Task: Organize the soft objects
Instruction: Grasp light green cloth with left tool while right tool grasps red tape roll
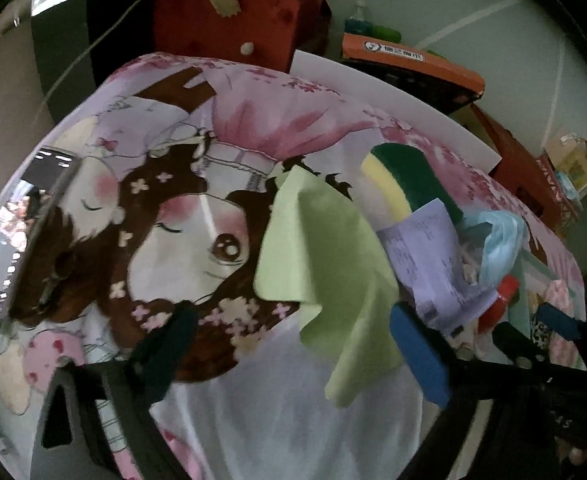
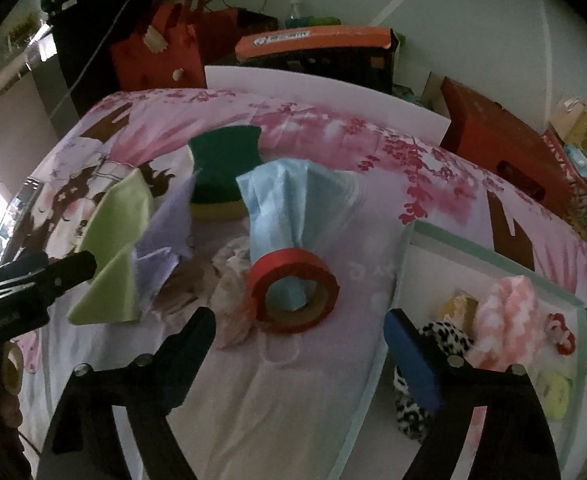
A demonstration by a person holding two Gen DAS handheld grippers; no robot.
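Here, 2 grippers wide; green cloth (image 1: 325,280) between.

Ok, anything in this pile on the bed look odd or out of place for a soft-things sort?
Yes: a red tape roll, a hard item, sits among the soft things, with the light blue plastic bag pulled through its core. Crumpled lilac paper also lies between the green cloth and the sponge.

Left gripper (image 1: 293,344): black frame, blue pads, silver screws. Right gripper (image 2: 301,356): same black arms w/ blue pads, round silver screws, faint white lettering.
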